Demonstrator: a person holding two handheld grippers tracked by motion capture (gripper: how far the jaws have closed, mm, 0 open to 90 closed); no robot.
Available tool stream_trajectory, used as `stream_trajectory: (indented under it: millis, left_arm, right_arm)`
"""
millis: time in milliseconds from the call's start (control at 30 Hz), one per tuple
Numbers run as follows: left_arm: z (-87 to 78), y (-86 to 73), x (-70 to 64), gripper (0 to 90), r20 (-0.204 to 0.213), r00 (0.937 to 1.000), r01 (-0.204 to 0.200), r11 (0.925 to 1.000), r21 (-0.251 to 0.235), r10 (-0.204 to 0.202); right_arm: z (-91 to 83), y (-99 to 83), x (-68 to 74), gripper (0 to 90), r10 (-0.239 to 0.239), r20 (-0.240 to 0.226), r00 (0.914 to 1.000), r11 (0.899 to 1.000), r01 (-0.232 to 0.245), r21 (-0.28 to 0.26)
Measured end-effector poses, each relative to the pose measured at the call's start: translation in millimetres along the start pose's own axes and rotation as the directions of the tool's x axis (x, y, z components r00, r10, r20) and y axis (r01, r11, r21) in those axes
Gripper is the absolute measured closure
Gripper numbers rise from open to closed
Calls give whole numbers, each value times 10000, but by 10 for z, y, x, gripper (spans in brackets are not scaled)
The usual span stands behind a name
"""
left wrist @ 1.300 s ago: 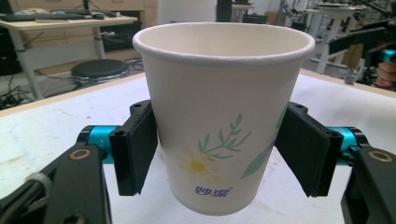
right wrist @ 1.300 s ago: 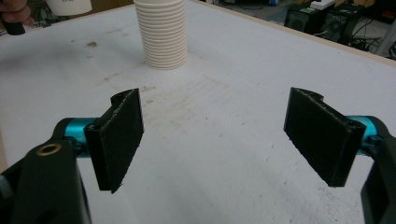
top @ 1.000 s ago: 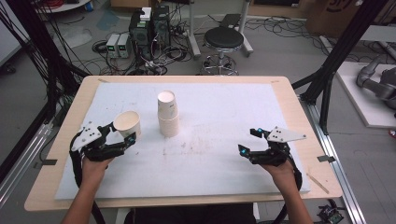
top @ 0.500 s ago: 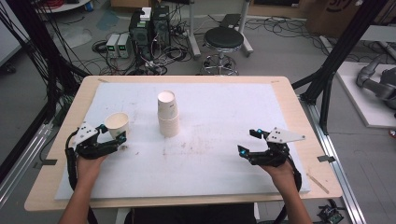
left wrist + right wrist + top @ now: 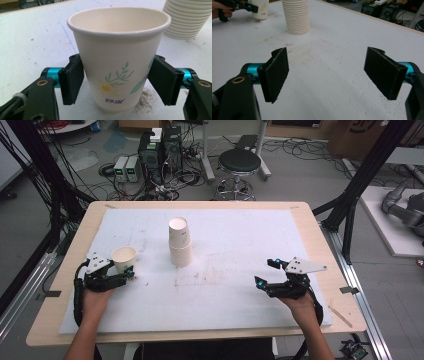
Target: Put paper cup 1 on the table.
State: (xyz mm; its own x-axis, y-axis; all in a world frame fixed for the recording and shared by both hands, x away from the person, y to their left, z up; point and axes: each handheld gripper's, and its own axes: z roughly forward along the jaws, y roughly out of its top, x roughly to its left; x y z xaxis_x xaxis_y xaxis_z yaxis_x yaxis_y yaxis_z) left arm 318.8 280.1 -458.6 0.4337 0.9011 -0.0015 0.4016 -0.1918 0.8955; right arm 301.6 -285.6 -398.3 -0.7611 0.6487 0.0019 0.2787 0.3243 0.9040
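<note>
High view first: single paper cup (image 5: 123,257) upright at the table's (image 5: 300,215) left edge of the white mat, set between the jaws of the left gripper (image 5: 126,271); stack of cups (image 5: 179,241) well apart, toward the middle. Right gripper (image 5: 266,272) resting low on the right side, nowhere near either. Risk from here: cup sitting close to the mat's left border, so a sideways nudge could slide it off the mat.

Left gripper view: jaws flanking the cup (image 5: 117,57), touching or nearly so on both sides, wall not dented; whether truly clamped or already loosened, cannot tell. Pulling back with one pad (image 5: 72,78) dragging could tip the light cup; squeezing harder could crush the thin wall. Printed on the cup: a daisy, green sprigs, and two small blue characters near the base, too small to read surely.

Right gripper view: jaws spread wide, nothing between them, bare stained mat ahead. Ribbed stack (image 5: 296,16) beyond, no writing legible on it.
</note>
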Motion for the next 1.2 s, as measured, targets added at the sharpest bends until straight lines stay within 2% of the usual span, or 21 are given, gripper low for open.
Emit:
stream_trajectory:
  millis: [167,267,367,467,533,667,733,800,867,933,1033,1100,1133,1200]
  left_arm:
    - [-34,-28,1,307,-97,9999,109,9996,253,-107]
    - [-50,-43,-8,295,0,9995,302,9984,474,-303]
    - [-68,-41,-33,223,-96,9990,435,9975,564,-431]
    - [-119,-42,-39,215,-78,9977,675,9970,381,-672]
    - [-175,-54,-41,179,-96,9962,869,9961,169,-868]
    - [-320,-70,-37,161,-160,9949,991,9948,-248,-995]
    - [-403,-72,-31,161,-107,9947,1015,9930,-608,-1023]
    - [-478,-56,-30,161,95,9952,974,9882,-1181,-970]
    - [-536,-28,-39,161,-13,9964,827,9817,-1716,-842]
    - [-584,5,-44,161,53,9966,810,9691,-2328,-820]
    - [-650,75,-89,161,311,9965,830,9430,-3224,-770]
    - [-671,128,-141,161,531,9963,821,9285,-3622,-674]
    - [-668,153,-175,161,642,9962,783,9254,-3707,-586]
    - [-631,193,-232,161,1218,9913,919,9222,-3755,-492]
  right_arm:
    - [-2,3,-3,204,-35,-16,10000,10000,35,-9]
    - [-5,7,-5,203,-36,-20,10000,10000,36,-38]
    - [-5,10,-7,204,-16,-21,10000,10000,16,-33]
    - [-4,12,-7,204,-26,-46,10000,10000,26,-27]
    - [-4,13,-7,204,-62,-62,10000,10000,62,-40]
    - [-16,13,-6,204,-24,-57,10000,10000,23,-42]
    - [-22,10,-9,204,2,-50,10000,10000,-2,-34]
    - [-23,8,-14,204,-8,-32,10000,10000,8,-25]
    - [-21,9,-15,204,-4,-30,10000,10000,4,7]
    - [-14,12,-13,204,12,-63,10000,10000,-12,0]
    - [-14,16,-6,204,-25,-35,10000,10000,25,14]
    - [-18,15,-14,204,-94,41,9999,10000,94,29]
    - [-20,13,-20,204,-81,76,9999,10000,81,7]
    - [-33,10,-23,203,-66,90,9999,10000,65,34]
